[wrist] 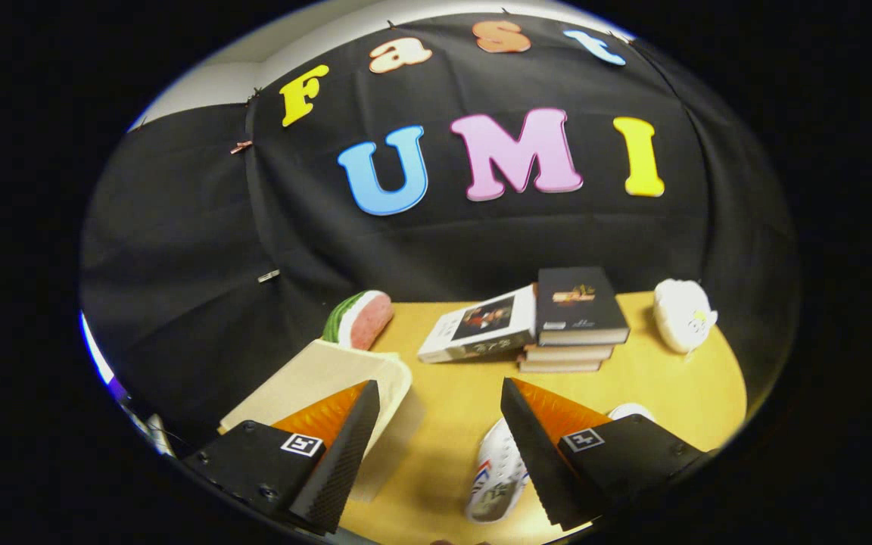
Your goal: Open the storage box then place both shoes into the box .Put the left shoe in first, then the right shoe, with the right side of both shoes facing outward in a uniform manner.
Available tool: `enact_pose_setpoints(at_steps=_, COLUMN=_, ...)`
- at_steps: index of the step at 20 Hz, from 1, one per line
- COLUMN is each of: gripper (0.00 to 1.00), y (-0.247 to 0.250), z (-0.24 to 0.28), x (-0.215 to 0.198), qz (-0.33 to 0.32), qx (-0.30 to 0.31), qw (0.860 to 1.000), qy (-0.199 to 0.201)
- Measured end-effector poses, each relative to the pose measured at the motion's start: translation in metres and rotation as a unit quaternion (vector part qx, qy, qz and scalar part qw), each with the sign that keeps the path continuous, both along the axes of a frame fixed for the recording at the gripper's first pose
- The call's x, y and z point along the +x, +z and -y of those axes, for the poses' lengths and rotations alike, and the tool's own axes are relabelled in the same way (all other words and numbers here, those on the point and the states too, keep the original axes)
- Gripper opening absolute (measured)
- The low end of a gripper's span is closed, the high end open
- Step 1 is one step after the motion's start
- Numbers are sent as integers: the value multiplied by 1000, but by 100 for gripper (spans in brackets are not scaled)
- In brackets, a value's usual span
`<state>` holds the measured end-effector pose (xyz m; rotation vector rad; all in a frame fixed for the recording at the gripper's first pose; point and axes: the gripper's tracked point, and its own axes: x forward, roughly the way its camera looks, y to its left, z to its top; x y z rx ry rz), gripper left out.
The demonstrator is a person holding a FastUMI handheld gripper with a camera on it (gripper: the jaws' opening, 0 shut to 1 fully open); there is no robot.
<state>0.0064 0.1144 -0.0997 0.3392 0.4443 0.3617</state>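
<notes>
On the table [451, 393] the claw [440, 454] hangs spread wide, pinching nothing. The box [330, 378], a beige flat-topped thing, sits at my ten o'clock, partly behind the left finger, and I judge its lid still down. A white shoe [498, 473] lies at about four o'clock, half hidden by the right finger; something white past that finger may be the second shoe, though I cannot tell. Opening comes first, so I would swing toward ten o'clock, find the lid's near edge, and lift it fully clear before touching any shoe. The stack of books [576, 322], the watermelon-slice toy [360, 318] and the white plush [682, 314] at twelve to two o'clock stay out of it.
</notes>
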Motion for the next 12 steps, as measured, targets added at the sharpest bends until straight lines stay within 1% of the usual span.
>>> enact_pose_setpoints(at_steps=2, gripper=98, y=-11, z=-27, x=-8, qz=-44, qx=40, qw=998, qy=36)
enact_pose_setpoints(at_steps=5, gripper=98, y=-34, z=-57, x=-21, qz=-109, qx=81, qw=987, qy=80)
enact_pose_setpoints(at_steps=7, gripper=98, y=-52, z=-82, x=-30, qz=-169, qx=114, qw=973, qy=108)
enact_pose_setpoints(at_steps=9, gripper=98, y=-67, z=-98, x=-37, qz=-227, qx=146, qw=955, qy=120)
enact_pose_setpoints(at_steps=12, gripper=98, y=-77, z=-114, x=-37, qz=-273, qx=187, qw=934, qy=133)
